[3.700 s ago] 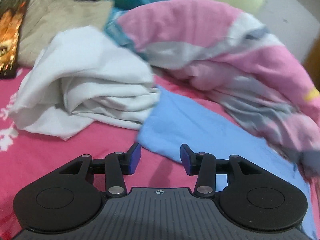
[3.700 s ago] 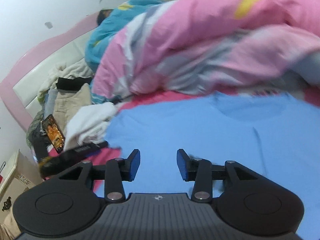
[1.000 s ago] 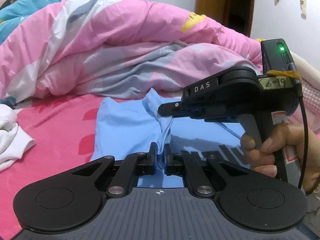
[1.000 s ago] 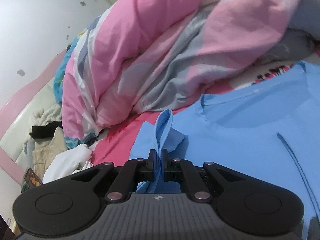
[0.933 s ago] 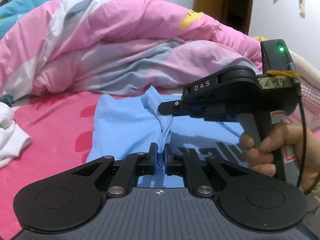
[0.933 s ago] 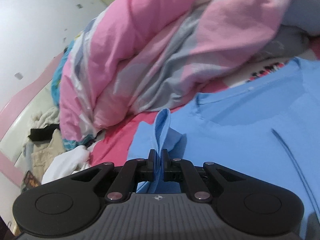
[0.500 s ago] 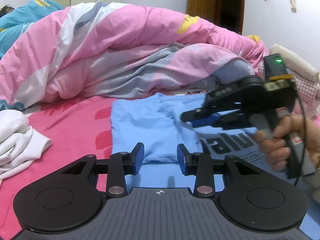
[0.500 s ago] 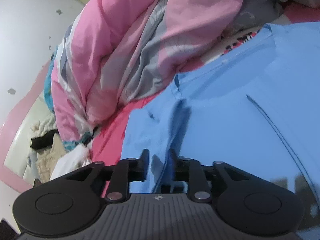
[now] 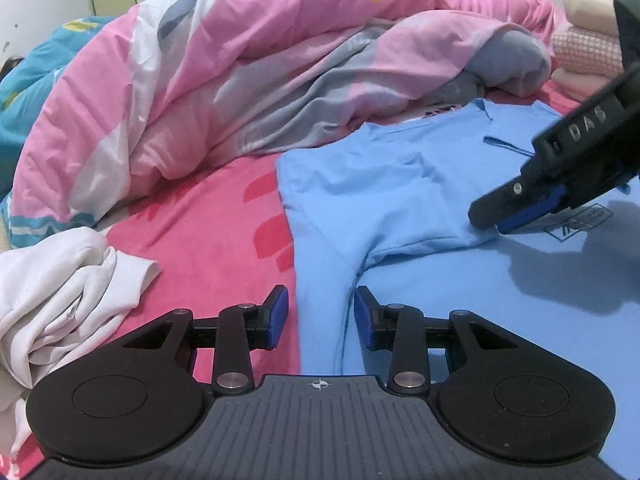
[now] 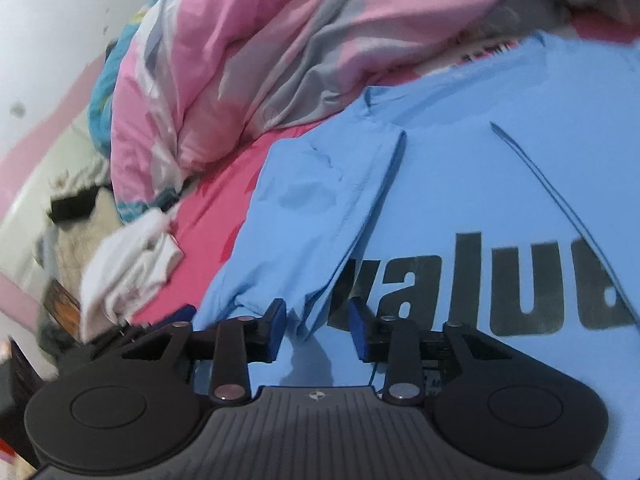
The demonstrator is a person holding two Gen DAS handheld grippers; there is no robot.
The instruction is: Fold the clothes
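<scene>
The blue T-shirt (image 9: 400, 200) lies spread on the pink bed (image 9: 224, 232), near the heaped duvet (image 9: 240, 80) along the far edge. A second ago both grippers pinched its sleeve; now the left gripper (image 9: 320, 316) and the right gripper (image 10: 316, 328) are released, jaws apart, holding nothing. The sleeve (image 10: 316, 208) rests folded inward over the chest (partly covering the print), so one side fold looks laid down.

Light-blue cotton T-shirt (image 9: 400, 208) with dark lettering, spread flat on pink bedsheet, left sleeve folded inward.
</scene>
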